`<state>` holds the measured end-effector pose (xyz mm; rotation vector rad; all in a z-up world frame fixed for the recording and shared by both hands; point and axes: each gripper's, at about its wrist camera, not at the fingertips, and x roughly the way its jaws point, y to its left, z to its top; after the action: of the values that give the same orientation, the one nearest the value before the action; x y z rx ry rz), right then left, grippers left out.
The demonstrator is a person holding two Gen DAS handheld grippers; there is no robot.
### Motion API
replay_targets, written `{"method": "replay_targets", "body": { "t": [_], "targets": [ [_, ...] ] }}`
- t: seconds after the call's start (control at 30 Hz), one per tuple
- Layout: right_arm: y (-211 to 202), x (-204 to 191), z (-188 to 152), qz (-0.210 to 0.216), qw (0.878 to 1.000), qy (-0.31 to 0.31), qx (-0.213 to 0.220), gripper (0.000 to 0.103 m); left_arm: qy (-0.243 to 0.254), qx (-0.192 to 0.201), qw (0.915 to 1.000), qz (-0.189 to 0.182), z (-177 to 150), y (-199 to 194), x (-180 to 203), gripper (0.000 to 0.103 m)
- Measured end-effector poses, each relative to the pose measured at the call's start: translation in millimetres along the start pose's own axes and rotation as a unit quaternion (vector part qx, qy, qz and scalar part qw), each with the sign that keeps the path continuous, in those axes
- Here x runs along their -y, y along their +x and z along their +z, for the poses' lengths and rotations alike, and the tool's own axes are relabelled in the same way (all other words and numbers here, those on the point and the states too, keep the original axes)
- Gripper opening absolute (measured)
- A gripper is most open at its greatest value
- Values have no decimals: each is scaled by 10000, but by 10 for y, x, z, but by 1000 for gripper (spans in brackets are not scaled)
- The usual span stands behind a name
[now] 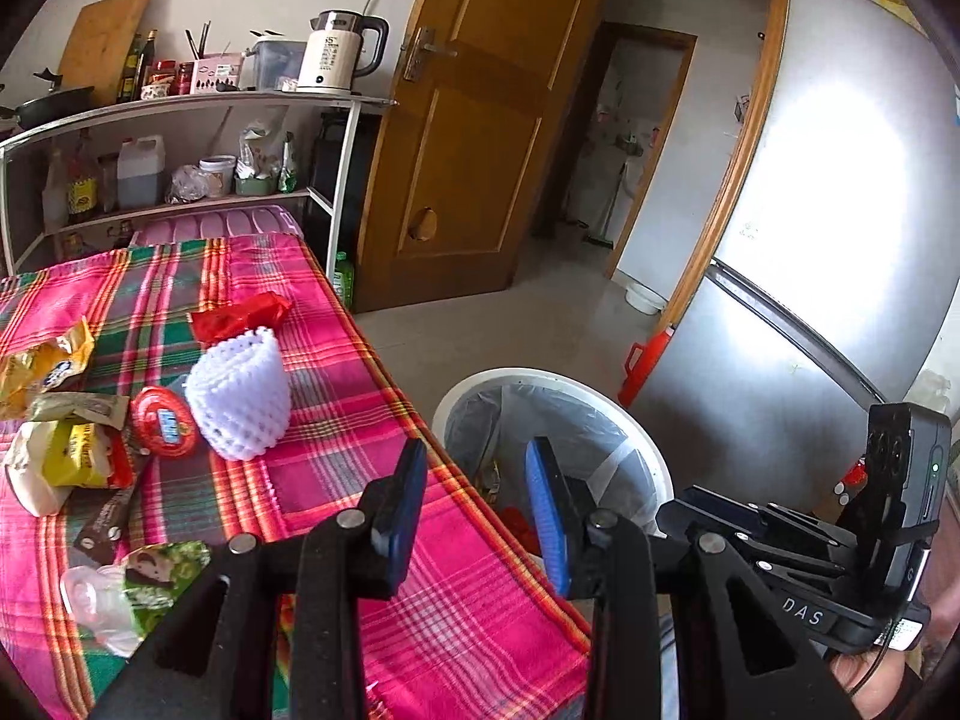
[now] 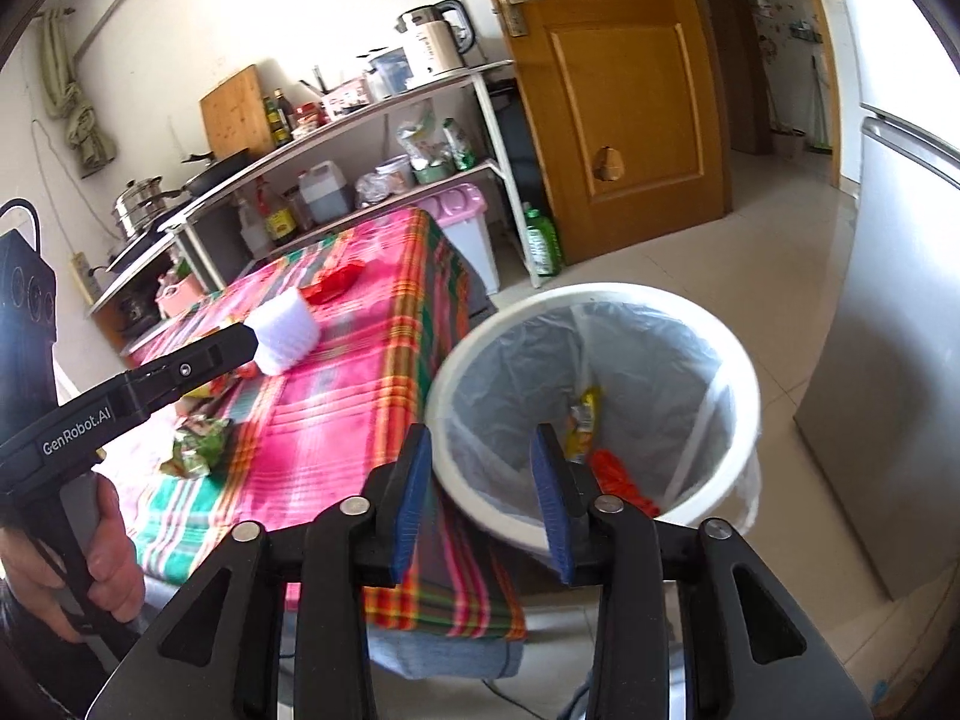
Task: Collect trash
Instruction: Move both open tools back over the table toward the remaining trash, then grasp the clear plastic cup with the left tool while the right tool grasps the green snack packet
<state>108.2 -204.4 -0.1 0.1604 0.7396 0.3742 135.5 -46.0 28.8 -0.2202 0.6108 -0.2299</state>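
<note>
A white bin (image 1: 636, 438) with a clear liner stands on the floor beside the plaid-covered table (image 1: 336, 420); it also shows in the right wrist view (image 2: 738, 360), holding a yellow wrapper (image 2: 585, 420) and red trash (image 2: 618, 474). On the table lie a white foam net (image 1: 240, 402), a red wrapper (image 1: 240, 315), a red lid (image 1: 165, 423), yellow snack bags (image 1: 72, 456) and a green wrapper (image 1: 162, 576). My left gripper (image 1: 480, 498) is open and empty above the table edge by the bin. My right gripper (image 2: 483, 492) is open and empty just before the bin rim.
A white shelf rack (image 1: 198, 102) with a kettle (image 1: 339, 51), bottles and jars stands behind the table. A wooden door (image 1: 480, 138) is open past it. A grey fridge (image 1: 798, 276) stands right of the bin. A pink-lidded box (image 2: 462, 222) sits beyond the table.
</note>
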Motion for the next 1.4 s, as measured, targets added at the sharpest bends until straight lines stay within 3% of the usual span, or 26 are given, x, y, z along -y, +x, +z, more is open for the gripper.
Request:
{"method": "replay_targets", "body": {
  "t": [0.27, 0.4, 0.57, 0.8, 1.1, 1.17, 1.2, 1.3, 1.4],
  "targets": [
    [50, -453, -45, 430, 9982, -409, -110, 41, -137, 264, 9984, 486, -127, -430, -356, 36],
    [94, -631, -100, 585, 9964, -575, -208, 42, -232, 392, 9959, 780, -211, -612, -563, 45],
    [177, -824, -149, 749, 9938, -759, -314, 43, -319, 424, 9919, 1150, -344, -747, -815, 50],
    [301, -968, -179, 866, 9912, -886, -463, 43, -519, 227, 9886, 1393, -533, -698, -1082, 52],
    [402, -1119, -185, 959, 9886, -1017, -554, 43, -675, -32, 9875, 1423, -614, -479, -1240, 52],
    [431, -1176, -179, 991, 9877, -1068, -566, 43, -731, -43, 9874, 1400, -617, -464, -1275, 49],
    [445, -1196, -175, 1006, 9873, -1090, -573, 43, -722, -28, 9875, 1402, -620, -473, -1280, 41],
    [510, -1276, -160, 1095, 9850, -1182, -612, 43, -733, -17, 9875, 1393, -629, -506, -1292, 32],
    [595, -1403, -148, 1210, 9820, -1287, -674, 43, -803, 8, 9867, 1412, -630, -552, -1352, 32]
  ]
}}
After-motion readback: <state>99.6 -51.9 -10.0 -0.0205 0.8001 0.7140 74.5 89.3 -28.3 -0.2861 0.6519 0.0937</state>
